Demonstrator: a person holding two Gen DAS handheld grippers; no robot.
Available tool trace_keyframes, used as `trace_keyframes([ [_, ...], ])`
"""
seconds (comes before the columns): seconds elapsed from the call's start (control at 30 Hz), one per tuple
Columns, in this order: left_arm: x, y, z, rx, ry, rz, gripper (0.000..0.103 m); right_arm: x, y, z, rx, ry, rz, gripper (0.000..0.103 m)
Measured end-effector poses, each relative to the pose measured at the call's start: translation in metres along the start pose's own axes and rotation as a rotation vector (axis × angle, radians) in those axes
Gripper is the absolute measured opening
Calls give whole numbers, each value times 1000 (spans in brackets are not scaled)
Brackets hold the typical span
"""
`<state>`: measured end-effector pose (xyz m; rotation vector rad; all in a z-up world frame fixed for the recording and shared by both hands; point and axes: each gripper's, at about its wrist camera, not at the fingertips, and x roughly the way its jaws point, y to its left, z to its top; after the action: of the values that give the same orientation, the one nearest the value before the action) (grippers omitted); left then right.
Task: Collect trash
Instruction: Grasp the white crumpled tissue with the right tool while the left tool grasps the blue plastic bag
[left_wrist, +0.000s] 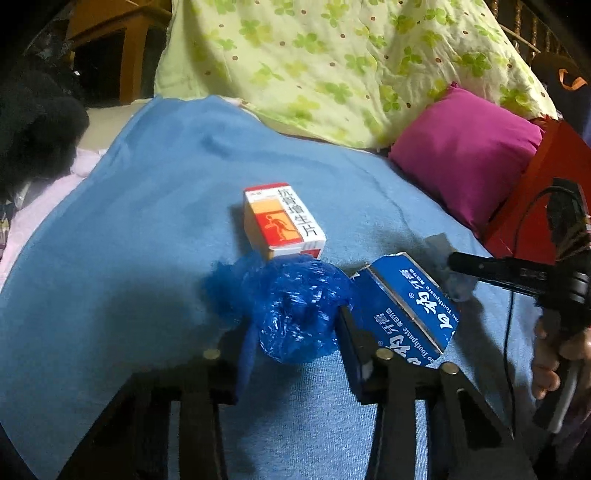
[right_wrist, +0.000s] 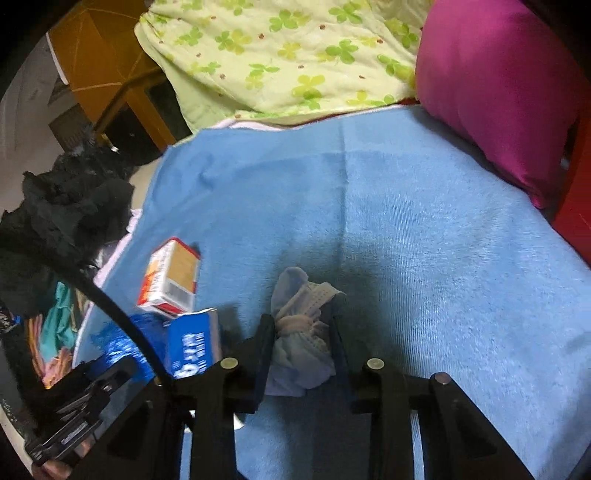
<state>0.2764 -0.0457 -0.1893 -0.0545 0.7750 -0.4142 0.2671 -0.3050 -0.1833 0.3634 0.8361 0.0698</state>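
Note:
A crumpled blue plastic bag (left_wrist: 295, 314) sits between the fingers of my left gripper (left_wrist: 295, 332), which is shut on it, on the blue blanket (left_wrist: 147, 221). A white and orange medicine box (left_wrist: 282, 221) lies just beyond it. A blue toothpaste box (left_wrist: 402, 314) lies to its right, against my right finger. In the right wrist view my right gripper (right_wrist: 301, 332) is shut on a crumpled pale face mask (right_wrist: 299, 332). The medicine box (right_wrist: 170, 277), the toothpaste box (right_wrist: 192, 343) and the blue bag (right_wrist: 114, 343) lie to its left.
A green flowered quilt (left_wrist: 332, 66) and a magenta pillow (left_wrist: 469, 147) lie at the back of the bed. A red box (left_wrist: 554, 184) stands at the right. Dark clothing (right_wrist: 66, 214) is heaped at the left edge. A wooden cabinet (left_wrist: 122, 48) stands behind.

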Motion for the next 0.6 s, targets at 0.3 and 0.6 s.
trace_keyframes([
  [0.3, -27, 0, -12, 39, -42, 21, 34, -61, 7, -23, 35, -114, 75, 33],
  [0.6, -69, 1, -36, 30, -114, 63, 34, -101, 13, -69, 31, -119, 94, 33],
])
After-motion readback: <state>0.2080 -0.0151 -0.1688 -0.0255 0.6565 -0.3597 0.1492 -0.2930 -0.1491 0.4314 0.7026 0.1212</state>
